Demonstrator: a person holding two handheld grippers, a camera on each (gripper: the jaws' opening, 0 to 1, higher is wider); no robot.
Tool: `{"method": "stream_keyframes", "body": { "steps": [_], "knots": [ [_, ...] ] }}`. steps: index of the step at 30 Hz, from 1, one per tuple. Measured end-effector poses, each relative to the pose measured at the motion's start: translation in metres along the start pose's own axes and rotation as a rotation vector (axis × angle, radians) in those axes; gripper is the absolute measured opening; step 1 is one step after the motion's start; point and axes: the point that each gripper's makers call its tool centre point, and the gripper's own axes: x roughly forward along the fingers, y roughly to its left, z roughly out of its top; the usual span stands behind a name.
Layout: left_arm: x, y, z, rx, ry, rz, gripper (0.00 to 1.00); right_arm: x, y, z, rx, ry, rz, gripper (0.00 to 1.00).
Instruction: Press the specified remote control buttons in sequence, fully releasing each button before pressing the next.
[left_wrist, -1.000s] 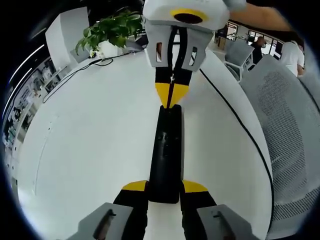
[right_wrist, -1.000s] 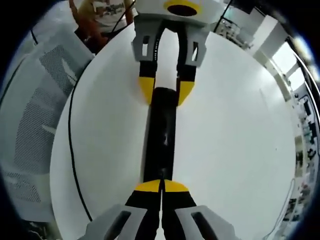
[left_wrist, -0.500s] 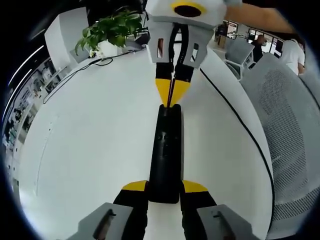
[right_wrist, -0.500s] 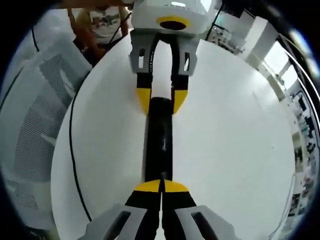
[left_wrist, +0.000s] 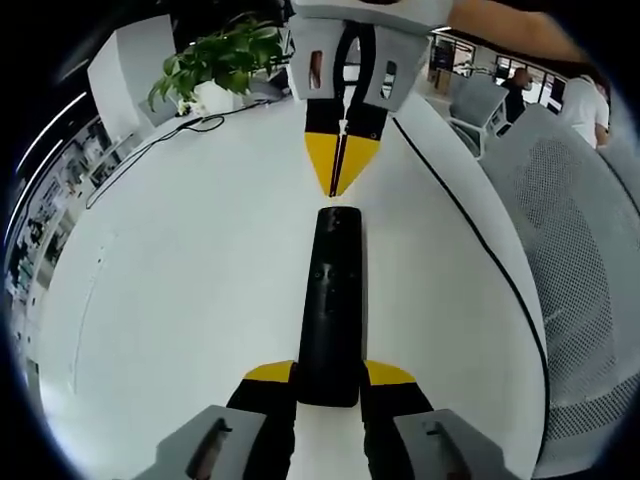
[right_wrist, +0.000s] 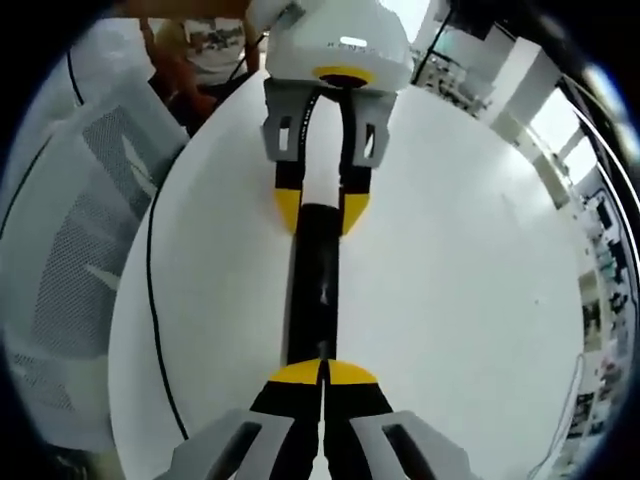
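Two grippers meet end to end over a white table (left_wrist: 180, 290), the largest thing in both views. A black remote (left_wrist: 330, 300) lies along the centre of the left gripper view, its near end clamped between the yellow-tipped jaws of the left gripper (left_wrist: 330, 378) at lower centre; the same remote (right_wrist: 313, 285) runs up the middle of the right gripper view. The right gripper (right_wrist: 322, 372), at lower centre of its own view, has its tips pressed together into one point; seen from the left gripper view it is the gripper (left_wrist: 341, 170) at upper centre, its point just apart from the remote's far end.

Judged step: the release between presses, the pointed tips being clear of the remote. The next move calls for setting that point squarely on the following button while the left gripper steadies the body.

Hard to make out: the buttons are mere dark flecks, so the target cannot be identified. A plant (left_wrist: 225, 60) sits upper left, a mesh chair (left_wrist: 580, 260) at right, a black cable (left_wrist: 470, 235) between.
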Motion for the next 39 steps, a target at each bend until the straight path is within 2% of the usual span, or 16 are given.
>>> {"method": "stream_keyframes", "body": {
  "steps": [16,39],
  "knots": [
    [0.001,-0.001,0.0,0.004,0.003,0.002,0.24,0.007,0.006,0.001,0.008,-0.009,0.014,0.0],
    [0.0,0.0,0.0,0.003,0.001,-0.003,0.24,0.019,0.003,0.0,0.004,-0.003,0.031,0.0]
  ]
}}
